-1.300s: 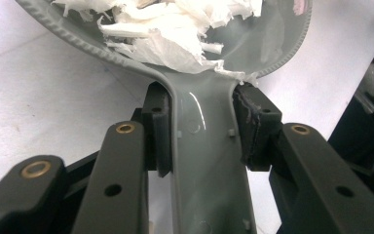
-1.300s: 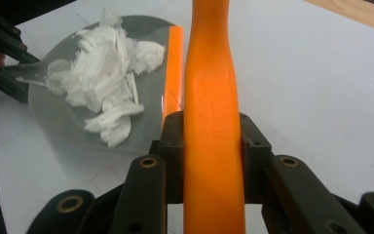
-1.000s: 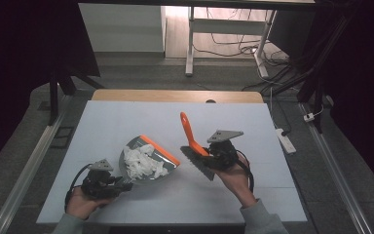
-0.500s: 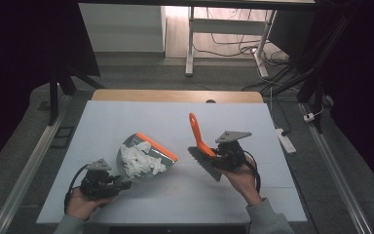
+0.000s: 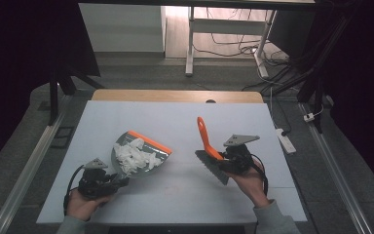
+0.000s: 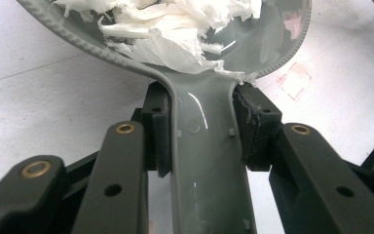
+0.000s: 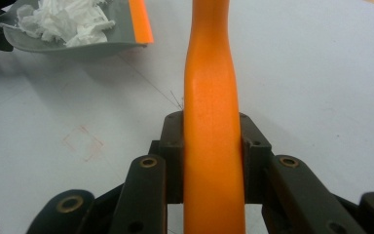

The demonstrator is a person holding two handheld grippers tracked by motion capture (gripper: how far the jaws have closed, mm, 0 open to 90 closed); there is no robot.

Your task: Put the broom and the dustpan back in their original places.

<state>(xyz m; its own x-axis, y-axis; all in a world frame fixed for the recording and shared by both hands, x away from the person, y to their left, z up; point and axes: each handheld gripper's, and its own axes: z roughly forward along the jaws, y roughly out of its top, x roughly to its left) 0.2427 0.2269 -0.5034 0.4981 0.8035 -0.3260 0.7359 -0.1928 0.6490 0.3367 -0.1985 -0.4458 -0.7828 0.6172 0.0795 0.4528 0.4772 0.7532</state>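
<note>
surface (image 5: 185, 122): pale, bare beyond both sets of fingers. dustpan (image 5: 143, 153): grey, orange lip, handle clamped between left fingers (image 6: 158, 131). brush (image 5: 209, 148): orange handle clamped between right fingers (image 7: 175, 156). paper scraps (image 5: 134, 156): white, heaped in dustpan, ahead of left fingers.

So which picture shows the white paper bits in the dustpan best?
The left gripper view: the torn white paper sits close up in the grey dustpan, every shred clear. The high view shows the whole pile but small. The right gripper view catches some far off in a corner.
</note>
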